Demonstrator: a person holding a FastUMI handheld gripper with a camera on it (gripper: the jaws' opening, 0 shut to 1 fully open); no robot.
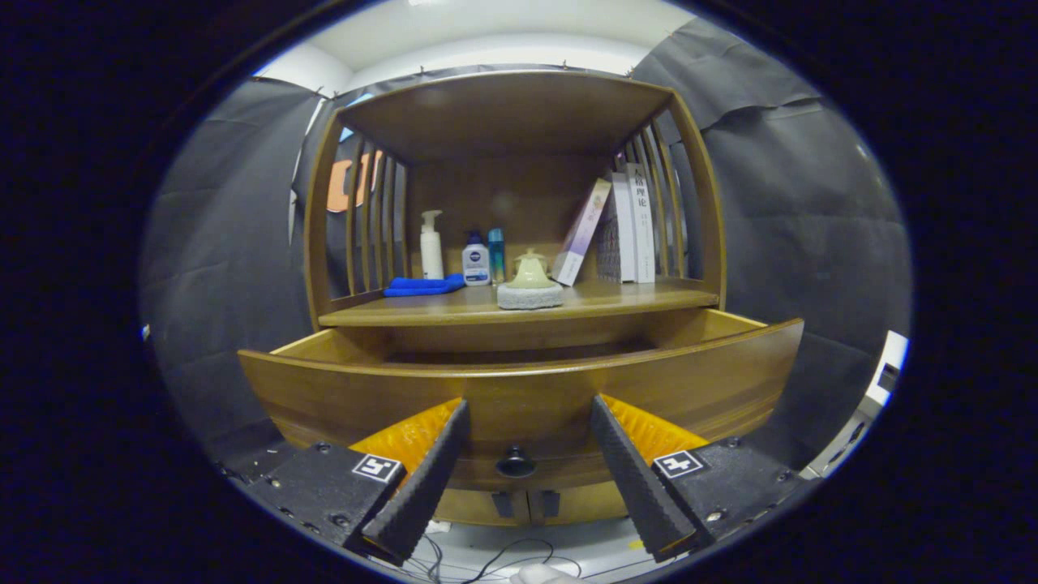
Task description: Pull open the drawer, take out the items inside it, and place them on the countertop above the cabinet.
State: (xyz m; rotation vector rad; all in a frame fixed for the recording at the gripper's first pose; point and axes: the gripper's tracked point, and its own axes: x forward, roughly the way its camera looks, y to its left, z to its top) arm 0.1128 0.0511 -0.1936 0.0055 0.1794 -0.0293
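The wooden drawer (519, 389) is pulled out toward me; its front panel fills the space just ahead of my fingers and hides the inside. Its dark round knob (516, 463) sits between my fingers, a little below the tips, touching neither. My gripper (529, 405) is open, its black ribbed fingers (430, 470) spread wide with nothing held. Above the drawer lies the countertop (632, 300) of the cabinet. On it stand a pale green lidded pot on a grey pad (529, 284), a folded blue cloth (423, 285) and several bottles (476, 261).
Leaning books (624, 231) stand at the countertop's right end. Slatted wooden sides (369, 219) and a top shelf (503, 109) enclose it. Below the drawer are cabinet doors (527, 503). Cables (495, 560) lie on the floor, and a white device (880, 377) stands to the right.
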